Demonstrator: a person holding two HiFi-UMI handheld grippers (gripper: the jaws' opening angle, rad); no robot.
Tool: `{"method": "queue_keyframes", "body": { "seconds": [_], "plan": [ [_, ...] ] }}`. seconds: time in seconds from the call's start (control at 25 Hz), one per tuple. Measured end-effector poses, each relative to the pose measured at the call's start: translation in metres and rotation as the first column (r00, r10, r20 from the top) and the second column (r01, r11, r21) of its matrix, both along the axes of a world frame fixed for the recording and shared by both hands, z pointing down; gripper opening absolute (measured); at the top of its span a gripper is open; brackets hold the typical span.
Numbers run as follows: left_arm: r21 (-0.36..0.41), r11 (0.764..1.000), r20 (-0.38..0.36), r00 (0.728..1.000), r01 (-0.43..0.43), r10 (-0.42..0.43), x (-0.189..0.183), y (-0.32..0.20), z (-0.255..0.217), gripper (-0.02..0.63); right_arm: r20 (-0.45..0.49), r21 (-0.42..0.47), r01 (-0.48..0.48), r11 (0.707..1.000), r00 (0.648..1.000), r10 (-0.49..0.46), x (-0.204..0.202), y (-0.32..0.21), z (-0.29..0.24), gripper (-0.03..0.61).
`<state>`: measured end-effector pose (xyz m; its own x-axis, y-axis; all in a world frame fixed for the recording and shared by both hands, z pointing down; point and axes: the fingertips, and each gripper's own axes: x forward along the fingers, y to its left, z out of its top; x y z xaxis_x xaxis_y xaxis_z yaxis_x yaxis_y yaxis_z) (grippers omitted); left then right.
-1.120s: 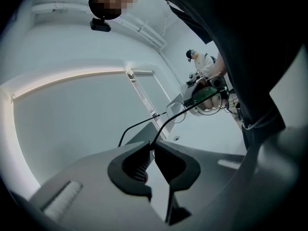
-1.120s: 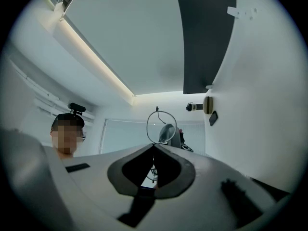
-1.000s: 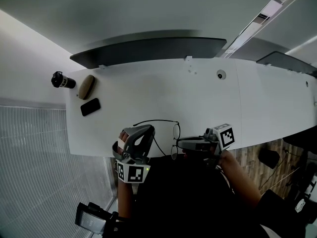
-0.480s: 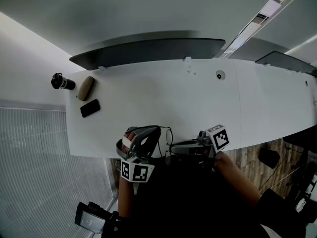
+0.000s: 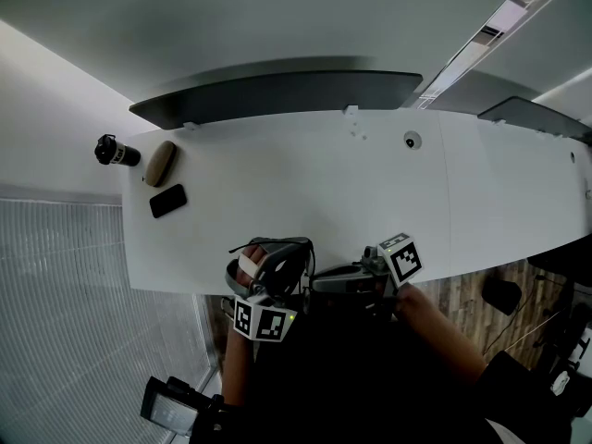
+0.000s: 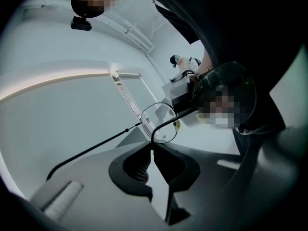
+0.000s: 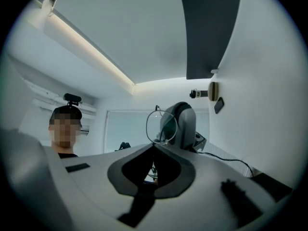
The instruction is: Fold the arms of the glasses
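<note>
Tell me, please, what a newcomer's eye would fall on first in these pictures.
The thin-rimmed glasses stand out, pinched from both sides by the left gripper and the right gripper, jaws shut on the frame, at the white table's near edge. At its far left end lie a black phone and a brown case.

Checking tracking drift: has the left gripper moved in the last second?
Yes: the left gripper shifted right, away from the phone, toward the right gripper.
</note>
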<state>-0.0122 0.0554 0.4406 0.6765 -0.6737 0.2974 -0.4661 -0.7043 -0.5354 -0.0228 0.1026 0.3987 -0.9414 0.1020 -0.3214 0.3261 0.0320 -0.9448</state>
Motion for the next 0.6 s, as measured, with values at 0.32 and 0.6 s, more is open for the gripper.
{"method": "queue_keyframes", "body": {
  "seconds": [0.32, 0.6],
  "plan": [
    [-0.015, 0.999, -0.051, 0.998, 0.032, -0.033, -0.008, -0.006, -0.002, 0.086, 0.0, -0.017, -0.025, 1.0, 1.0, 0.025, 0.005, -0.006, 0.005, 0.011],
    [-0.041, 0.994, -0.05, 0.993, 0.1, -0.102, -0.024, -0.009, 0.008, 0.1, -0.008, -0.023, -0.085, 0.996, 0.996, 0.085, 0.019, -0.023, 0.007, 0.009]
  ]
}}
